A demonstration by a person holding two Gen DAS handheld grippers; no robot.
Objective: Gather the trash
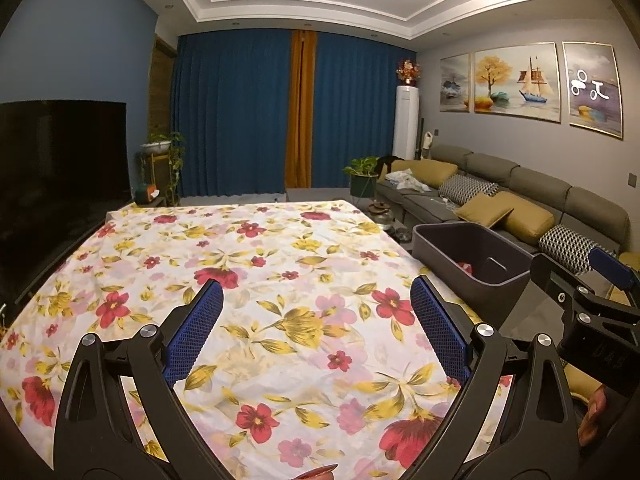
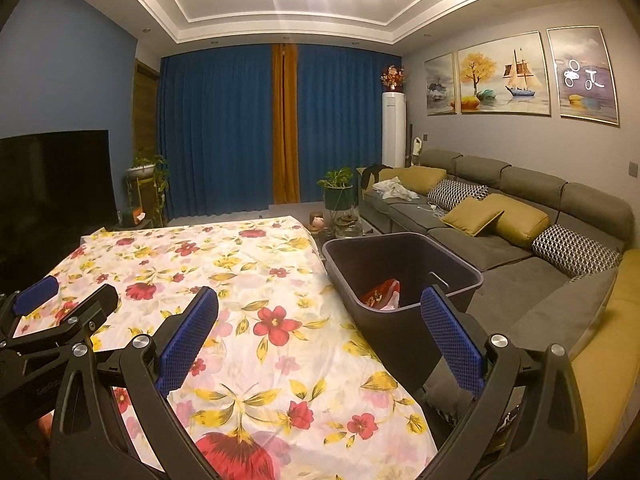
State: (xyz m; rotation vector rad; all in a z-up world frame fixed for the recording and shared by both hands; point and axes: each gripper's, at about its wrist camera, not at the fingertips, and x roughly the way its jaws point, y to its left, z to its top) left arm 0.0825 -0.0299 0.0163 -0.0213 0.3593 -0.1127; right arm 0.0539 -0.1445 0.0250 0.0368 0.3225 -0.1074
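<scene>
A dark grey bin (image 2: 404,276) stands just off the right edge of the floral-cloth table (image 2: 240,280), with a red and white wrapper (image 2: 382,294) lying inside it. In the left wrist view the same bin (image 1: 472,264) shows a bit of red trash (image 1: 465,268) at its bottom. My left gripper (image 1: 316,312) hovers open over the cloth (image 1: 260,280) with nothing between its blue pads. My right gripper (image 2: 320,316) is open too, empty, over the table's right edge near the bin. No loose trash shows on the cloth.
A grey sofa (image 2: 520,232) with yellow and patterned cushions runs along the right wall. A dark TV (image 1: 60,160) stands on the left. Potted plants (image 2: 338,190) and a glass side table sit beyond the table's far end, before blue curtains.
</scene>
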